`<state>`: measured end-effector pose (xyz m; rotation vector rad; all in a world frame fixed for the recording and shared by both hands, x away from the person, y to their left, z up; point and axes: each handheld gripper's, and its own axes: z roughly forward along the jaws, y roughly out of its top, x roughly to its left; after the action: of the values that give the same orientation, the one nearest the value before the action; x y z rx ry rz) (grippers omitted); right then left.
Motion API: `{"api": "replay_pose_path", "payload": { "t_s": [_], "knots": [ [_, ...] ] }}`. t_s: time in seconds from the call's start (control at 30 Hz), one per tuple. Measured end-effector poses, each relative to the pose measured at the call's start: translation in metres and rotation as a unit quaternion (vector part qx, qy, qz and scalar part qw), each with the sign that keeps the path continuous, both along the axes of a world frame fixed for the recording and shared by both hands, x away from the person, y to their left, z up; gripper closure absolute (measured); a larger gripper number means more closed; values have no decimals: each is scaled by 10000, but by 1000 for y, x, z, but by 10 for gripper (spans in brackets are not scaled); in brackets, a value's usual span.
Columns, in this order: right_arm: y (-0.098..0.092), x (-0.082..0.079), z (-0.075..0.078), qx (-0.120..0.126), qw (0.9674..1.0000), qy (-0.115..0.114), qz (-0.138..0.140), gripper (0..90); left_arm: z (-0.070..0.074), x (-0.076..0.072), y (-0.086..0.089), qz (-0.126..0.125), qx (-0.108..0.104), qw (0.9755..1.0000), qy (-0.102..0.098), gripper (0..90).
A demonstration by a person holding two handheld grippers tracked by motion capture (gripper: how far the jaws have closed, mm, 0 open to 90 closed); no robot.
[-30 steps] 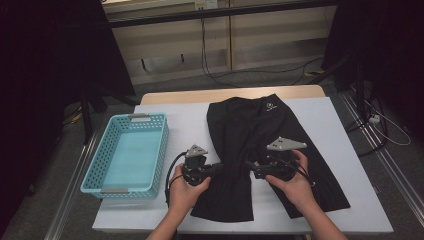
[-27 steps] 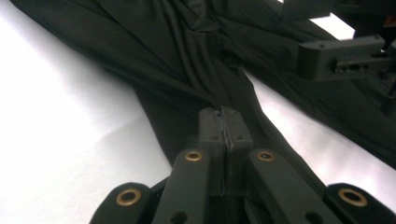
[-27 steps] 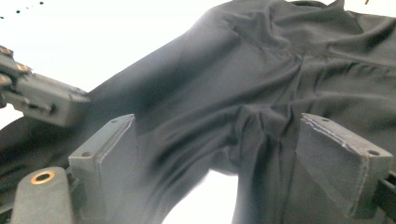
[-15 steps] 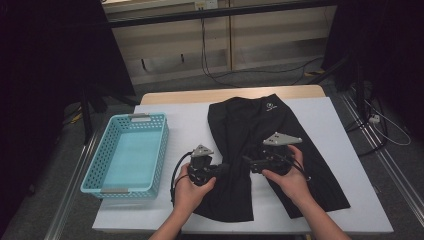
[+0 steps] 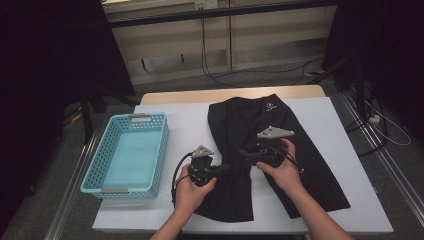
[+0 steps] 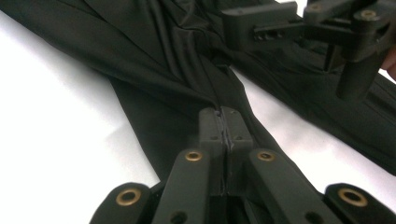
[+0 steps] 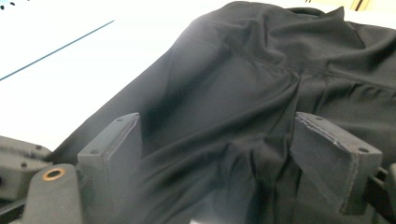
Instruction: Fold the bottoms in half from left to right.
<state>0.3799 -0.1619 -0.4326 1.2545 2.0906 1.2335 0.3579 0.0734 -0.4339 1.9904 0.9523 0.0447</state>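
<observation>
A black garment point(image 5: 265, 125) lies spread on the white table point(image 5: 185, 125), its legs pointing toward me. My left gripper point(image 5: 225, 170) is at the inner edge of the left leg. In the left gripper view it point(image 6: 225, 114) is shut on a raised ridge of the cloth point(image 6: 154, 60). My right gripper point(image 5: 243, 152) hovers over the garment's middle, pointing left toward the other one. Its jaws point(image 7: 229, 149) stand wide and have just been closing a little, with black fabric point(image 7: 243, 93) lying below and between them, unpressed. The right gripper point(image 6: 280, 28) also shows in the left gripper view.
A light blue plastic basket point(image 5: 162, 145) stands at the table's left side. Bare white tabletop point(image 5: 330, 115) shows to the right of the garment. Dark stands and cables surround the table on the floor.
My right hand has carried its gripper left and slightly away from me, closer to the left gripper. The left gripper has stayed shut on the cloth, almost in place.
</observation>
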Motion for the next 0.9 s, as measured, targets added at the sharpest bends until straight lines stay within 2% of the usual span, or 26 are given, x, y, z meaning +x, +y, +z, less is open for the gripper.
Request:
{"api": "replay_pose_path", "payload": {
  "t_s": [0.47, 0.83, 0.9],
  "knots": [
    [16, 18, 1, 91, 9999, 66, -23, 167, 5, 1, 1, -2, -15, 10000, -57, 890],
    [29, 29, 1, 83, 9998, 144, 96, 179, 5, 2, 0, -65, 61, 9999, -90, 891],
    [32, 32, 2, -4, 9999, 125, 112, 180, 5, 2, -1, -56, 79, 9999, -104, 891]
  ]
}}
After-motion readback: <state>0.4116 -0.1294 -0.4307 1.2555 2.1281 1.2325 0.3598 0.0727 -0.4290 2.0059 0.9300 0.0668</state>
